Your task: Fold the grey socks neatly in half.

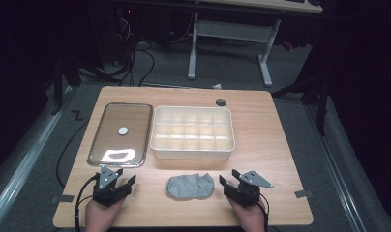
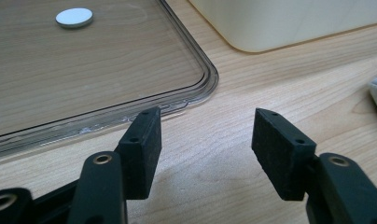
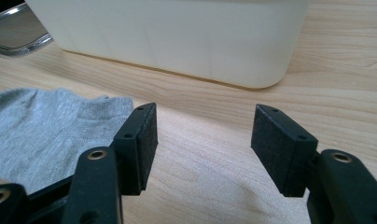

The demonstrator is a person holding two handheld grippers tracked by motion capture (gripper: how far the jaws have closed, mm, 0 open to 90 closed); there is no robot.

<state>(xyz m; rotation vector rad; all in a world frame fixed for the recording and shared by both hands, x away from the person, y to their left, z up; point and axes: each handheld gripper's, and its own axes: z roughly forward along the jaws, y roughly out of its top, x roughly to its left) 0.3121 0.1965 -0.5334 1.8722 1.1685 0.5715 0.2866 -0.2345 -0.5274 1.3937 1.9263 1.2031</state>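
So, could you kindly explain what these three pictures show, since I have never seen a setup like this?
A person sits at a wooden table holding a hand-held gripper in each hand, with no robot arm involved. The high view looks down from above: the left gripper and the right gripper rest near the table's front edge. The other two pictures come from cameras riding on each gripper, looking along its black jaws. On the table lie a clear lid with a small white disc on it, a cream box with compartments, and a grey sock. Both grippers are open and hold nothing.
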